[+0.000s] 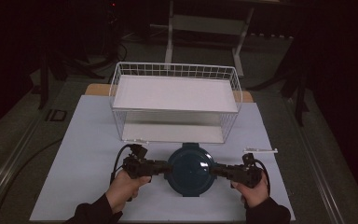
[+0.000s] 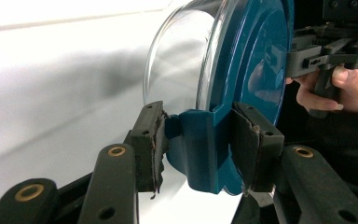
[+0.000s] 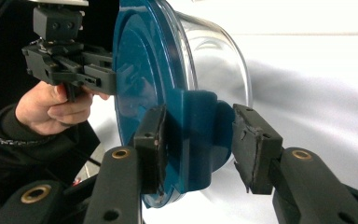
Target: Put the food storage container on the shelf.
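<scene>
1. The left gripper (image 2: 198, 140) is clenched on the teal side latch (image 2: 200, 149) of a round container — both black pads press the tab's two faces at the lower centre of the left gripper view.
2. The right gripper (image 3: 198, 144) straddles the opposite latch (image 3: 200, 135): the left pad touches the tab, while the right pad stands slightly off it, so a full grasp cannot be told.
3. The container is a clear glass bowl (image 2: 177, 60) closed by a teal lid (image 1: 190, 169); nothing is visible inside through the glass.
4. In the high view it sits at the lower centre of the frame on the pale table mat (image 1: 88, 154), between the left hand (image 1: 123, 186) and the right hand (image 1: 254, 189).
5. Just beyond it, in the upper centre, stands a white wire basket rack (image 1: 175, 70) — two tiers, each with a bare white shelf.
6. A small white strip (image 1: 261, 150) lies on the mat near the right gripper.
</scene>
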A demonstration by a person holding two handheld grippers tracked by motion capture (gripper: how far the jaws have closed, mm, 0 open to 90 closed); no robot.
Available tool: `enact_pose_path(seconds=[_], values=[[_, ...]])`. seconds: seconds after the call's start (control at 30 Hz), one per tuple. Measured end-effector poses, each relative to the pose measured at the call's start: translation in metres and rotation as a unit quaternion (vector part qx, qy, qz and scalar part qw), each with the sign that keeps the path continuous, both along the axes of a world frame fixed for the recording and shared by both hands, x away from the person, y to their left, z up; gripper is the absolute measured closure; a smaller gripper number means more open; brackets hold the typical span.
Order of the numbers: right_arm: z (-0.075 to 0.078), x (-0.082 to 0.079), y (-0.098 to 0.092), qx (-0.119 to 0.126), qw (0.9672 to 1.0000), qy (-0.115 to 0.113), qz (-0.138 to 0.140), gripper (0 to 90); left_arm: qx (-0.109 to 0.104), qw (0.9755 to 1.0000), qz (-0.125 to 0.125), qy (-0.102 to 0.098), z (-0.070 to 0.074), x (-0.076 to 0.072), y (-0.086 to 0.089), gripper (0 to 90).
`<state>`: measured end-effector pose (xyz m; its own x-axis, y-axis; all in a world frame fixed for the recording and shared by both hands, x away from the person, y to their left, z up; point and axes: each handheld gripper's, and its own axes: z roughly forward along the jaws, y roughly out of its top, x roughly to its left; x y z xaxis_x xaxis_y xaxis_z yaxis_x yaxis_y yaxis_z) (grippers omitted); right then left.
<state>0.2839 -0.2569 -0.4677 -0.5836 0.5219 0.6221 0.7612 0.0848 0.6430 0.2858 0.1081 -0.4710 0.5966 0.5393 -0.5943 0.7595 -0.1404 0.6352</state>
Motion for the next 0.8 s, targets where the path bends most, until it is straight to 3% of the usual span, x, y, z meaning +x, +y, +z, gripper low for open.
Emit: enact_pose_path(seconds=[0.17,0.37,0.8], values=[[0.004,0.013,0.012,-0.001,0.9999,-0.014,0.004,57.2,-0.004,0.9997,0.017,-0.018,0.004,0.009,0.011,56.1],[0.005,0.03,0.022,-0.001,0.999,-0.04,0.016,57.1,0.008,0.9986,0.023,-0.046,0.01,0.02,0.02,56.0],[-0.003,0.064,0.036,-0.012,0.9983,-0.056,0.009,56.9,0.011,0.9969,0.04,-0.067,0.0,0.052,0.03,55.7]])
